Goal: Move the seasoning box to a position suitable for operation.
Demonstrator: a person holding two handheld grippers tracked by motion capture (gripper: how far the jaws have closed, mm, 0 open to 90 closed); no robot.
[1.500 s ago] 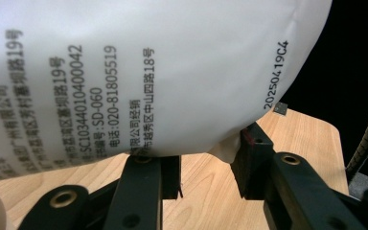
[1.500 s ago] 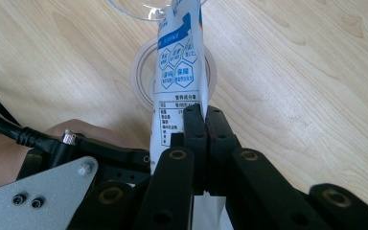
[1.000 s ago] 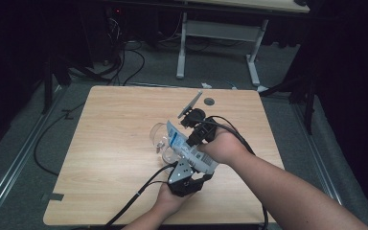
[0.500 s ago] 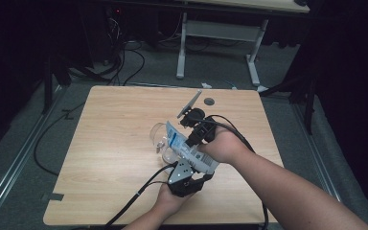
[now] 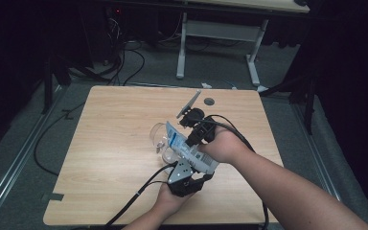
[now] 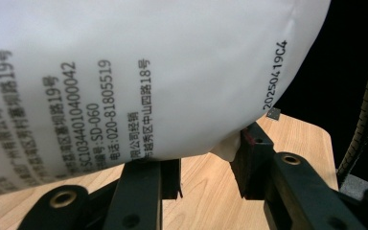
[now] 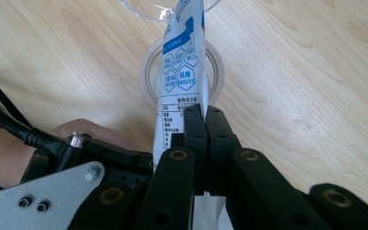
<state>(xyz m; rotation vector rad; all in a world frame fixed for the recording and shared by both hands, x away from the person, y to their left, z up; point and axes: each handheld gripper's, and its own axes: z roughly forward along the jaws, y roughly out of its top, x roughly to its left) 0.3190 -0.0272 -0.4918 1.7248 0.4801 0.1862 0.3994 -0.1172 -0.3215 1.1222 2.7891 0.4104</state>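
**Still: pouch poised over the glass**

Nothing has shifted over the last second. The white-and-blue printed plastic pouch (image 5: 188, 148) stays clamped by both the left gripper (image 5: 188, 178) and right gripper (image 7: 204, 120), tilted toward eleven o'clock into the clear glass cup (image 5: 159, 136) on the wooden desk (image 5: 105, 143); pouring likely continues.

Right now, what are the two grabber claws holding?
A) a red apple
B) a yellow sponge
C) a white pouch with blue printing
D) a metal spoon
C: both grippers are shut on the white pouch. The right gripper pinches its flat printed edge, with the clear glass beyond it, and the left gripper clamps its puffy white end above the wooden table.
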